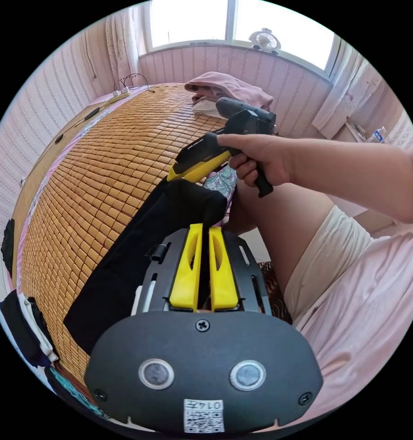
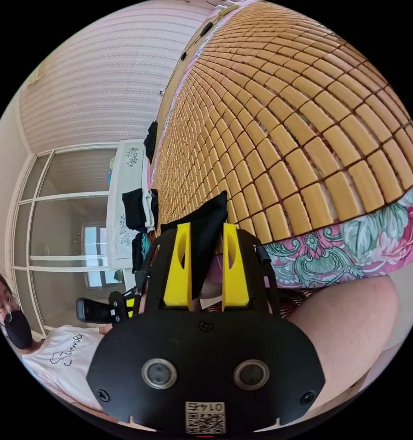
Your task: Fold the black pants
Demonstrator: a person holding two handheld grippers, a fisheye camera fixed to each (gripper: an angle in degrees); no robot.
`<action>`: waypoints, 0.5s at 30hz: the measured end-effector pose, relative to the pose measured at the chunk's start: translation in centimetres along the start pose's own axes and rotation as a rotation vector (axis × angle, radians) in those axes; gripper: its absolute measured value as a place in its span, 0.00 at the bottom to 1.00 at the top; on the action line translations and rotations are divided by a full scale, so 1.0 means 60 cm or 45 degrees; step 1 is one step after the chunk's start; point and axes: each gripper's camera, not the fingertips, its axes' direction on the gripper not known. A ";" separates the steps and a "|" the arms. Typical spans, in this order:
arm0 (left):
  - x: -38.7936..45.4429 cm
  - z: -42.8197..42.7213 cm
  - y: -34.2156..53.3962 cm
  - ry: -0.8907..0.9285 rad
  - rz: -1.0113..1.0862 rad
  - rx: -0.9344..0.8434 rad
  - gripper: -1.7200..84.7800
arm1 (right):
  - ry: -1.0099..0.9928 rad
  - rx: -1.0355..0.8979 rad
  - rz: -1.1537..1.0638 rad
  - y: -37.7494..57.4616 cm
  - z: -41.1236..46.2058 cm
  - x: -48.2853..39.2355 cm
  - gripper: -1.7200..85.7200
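Bed [image 1: 101,183]: covered by tiled bamboo mat [image 2: 307,114], floral sheet [image 2: 353,247] showing at edge. Black pants [image 1: 137,256] lay across near edge. Pink clothes pile [image 1: 229,89] sat at far end; power strip [image 1: 119,94] beside corner.

— What kind of room is it?
— A bedroom. The walls [image 1: 73,91] have pale pink striped paper. A wide window [image 1: 243,20] lets in strong daylight, and a small white fan [image 1: 265,40] stands on its sill. A light curtain [image 1: 341,89] hangs beside it.
— And the furniture?
— A bed covered by a bamboo mat [image 1: 105,174] of small brown tiles. Under the mat there is a flowered sheet [image 2: 348,247]. Folded pink cloth [image 1: 229,89] lies at the far end of the bed.
— Anything else?
— In the right gripper view, a glass door [image 2: 59,220] with white frames, beside a white cabinet [image 2: 126,183]
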 end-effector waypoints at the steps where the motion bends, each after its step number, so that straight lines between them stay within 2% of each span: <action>1: -0.001 -0.002 0.002 0.003 -0.003 0.000 0.02 | 0.000 -0.026 0.015 -0.004 0.007 0.009 0.08; 7: -0.025 -0.042 0.005 0.030 -0.022 0.128 0.02 | -0.208 0.072 -0.086 -0.001 -0.052 0.017 0.04; 13: -0.066 -0.108 -0.019 0.133 -0.090 0.469 0.02 | -0.179 0.256 -0.323 0.015 -0.172 -0.056 0.04; 15: -0.101 -0.131 -0.006 0.184 -0.202 0.559 0.02 | -0.149 0.240 -0.398 0.014 -0.178 -0.090 0.04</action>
